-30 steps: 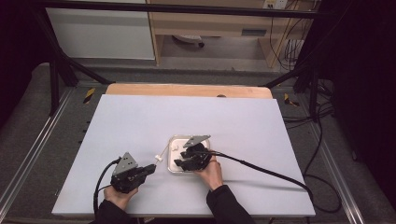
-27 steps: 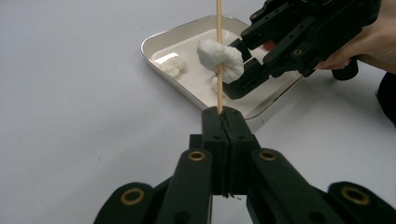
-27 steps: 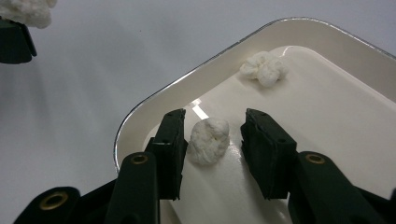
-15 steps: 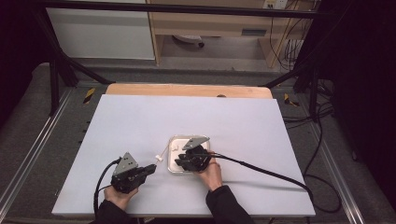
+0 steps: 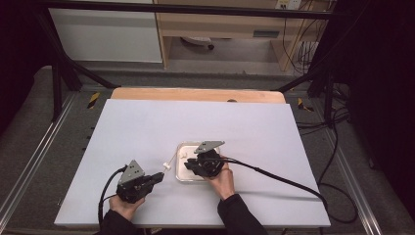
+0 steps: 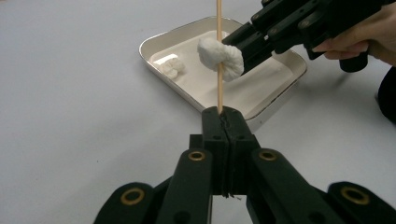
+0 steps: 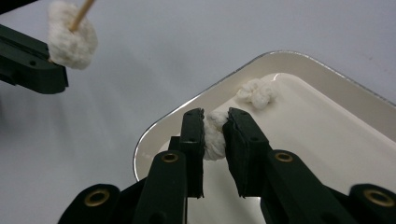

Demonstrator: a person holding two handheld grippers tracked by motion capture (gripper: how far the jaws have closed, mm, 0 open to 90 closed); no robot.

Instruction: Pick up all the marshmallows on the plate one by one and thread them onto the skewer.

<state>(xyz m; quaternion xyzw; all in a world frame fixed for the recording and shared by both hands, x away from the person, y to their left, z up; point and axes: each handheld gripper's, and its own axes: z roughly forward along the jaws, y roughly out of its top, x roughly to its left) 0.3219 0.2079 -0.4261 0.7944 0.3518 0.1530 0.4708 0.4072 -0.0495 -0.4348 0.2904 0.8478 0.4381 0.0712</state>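
My right gripper (image 7: pixel 215 127) pinches a marshmallow (image 7: pixel 212 135) in the tray (image 7: pixel 161 128); my left gripper (image 6: pixel 223 115), to its left, is clamped on a skewer (image 6: pixel 218 46) carrying one already. Next I must lift mine and thread it on squarely.

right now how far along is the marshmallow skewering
One marshmallow already sits threaded on the skewer, which the left gripper clamps. The right gripper has pinched a second piece in the tray. A third piece waits in the tray.
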